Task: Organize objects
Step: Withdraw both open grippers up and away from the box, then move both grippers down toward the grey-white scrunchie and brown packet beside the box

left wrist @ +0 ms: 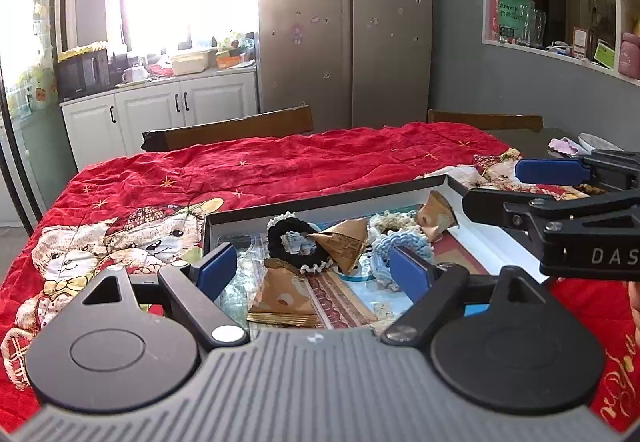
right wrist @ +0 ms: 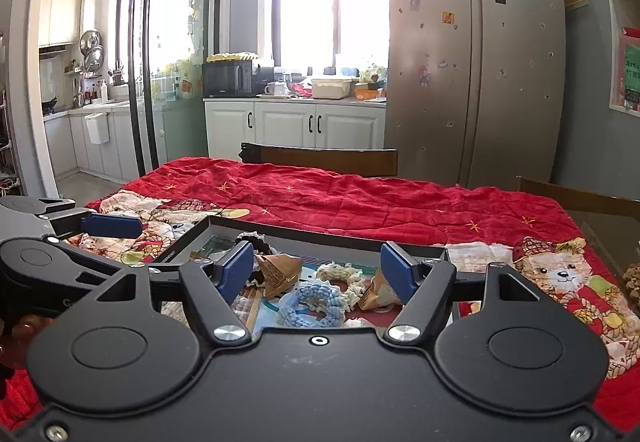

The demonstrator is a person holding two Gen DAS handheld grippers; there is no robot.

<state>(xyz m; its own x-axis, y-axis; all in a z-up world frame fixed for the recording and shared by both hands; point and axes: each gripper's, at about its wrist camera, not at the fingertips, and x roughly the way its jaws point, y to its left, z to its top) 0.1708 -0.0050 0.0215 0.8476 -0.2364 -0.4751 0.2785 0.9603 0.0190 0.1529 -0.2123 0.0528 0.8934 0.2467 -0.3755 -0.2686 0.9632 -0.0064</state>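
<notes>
The left hand-held gripper [left wrist: 316, 270] hovers over the near end of the tray [left wrist: 500, 242], pads apart, nothing between them. The right hand-held gripper [right wrist: 318, 268] hovers at the same end, pads apart and empty. Inside the tray, a brown packet [left wrist: 284, 298] lies nearest. At its 12 o'clock sits a black scrunchie [left wrist: 298, 248]; at its 2 o'clock, a blue scrunchie [right wrist: 314, 302]. A cream scrunchie [right wrist: 340, 274] lies beyond. The tray rests on a bench under a red cloth [left wrist: 320, 162]. Farther: chairs [left wrist: 240, 128], refrigerator [left wrist: 344, 22].
</notes>
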